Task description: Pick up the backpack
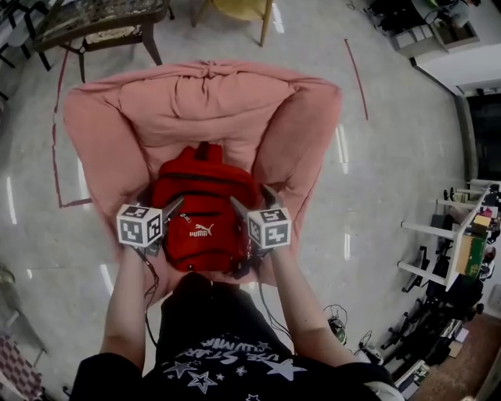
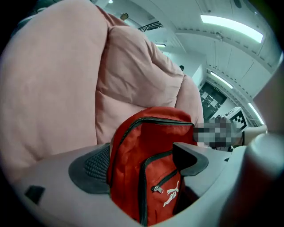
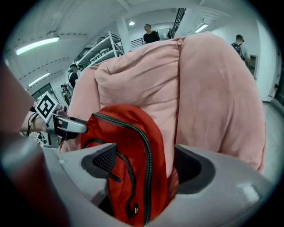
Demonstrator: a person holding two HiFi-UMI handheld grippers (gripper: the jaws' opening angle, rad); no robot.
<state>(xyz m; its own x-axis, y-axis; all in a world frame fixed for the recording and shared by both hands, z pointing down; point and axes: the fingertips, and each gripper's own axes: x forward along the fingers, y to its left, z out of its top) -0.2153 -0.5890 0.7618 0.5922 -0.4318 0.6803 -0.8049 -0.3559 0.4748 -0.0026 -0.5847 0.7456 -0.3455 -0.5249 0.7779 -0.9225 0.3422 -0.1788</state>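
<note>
A red backpack (image 1: 202,219) with a white logo stands upright on the seat of a big pink padded armchair (image 1: 211,102). My left gripper (image 1: 162,200) is at the bag's left side and my right gripper (image 1: 253,200) at its right side. In the left gripper view the wide open jaws of the left gripper (image 2: 140,166) straddle the backpack (image 2: 146,155), whose front pocket zip faces the camera. In the right gripper view the right gripper (image 3: 148,166) is just as wide open, and the backpack (image 3: 128,159) stands edge-on between the pads. No pad visibly presses the fabric.
A wooden table (image 1: 102,23) and a yellow chair (image 1: 243,12) stand behind the armchair on the glossy floor. Red tape lines (image 1: 356,78) mark the floor. Racks with gear (image 1: 462,235) fill the right edge. People (image 3: 151,33) stand far behind the armchair.
</note>
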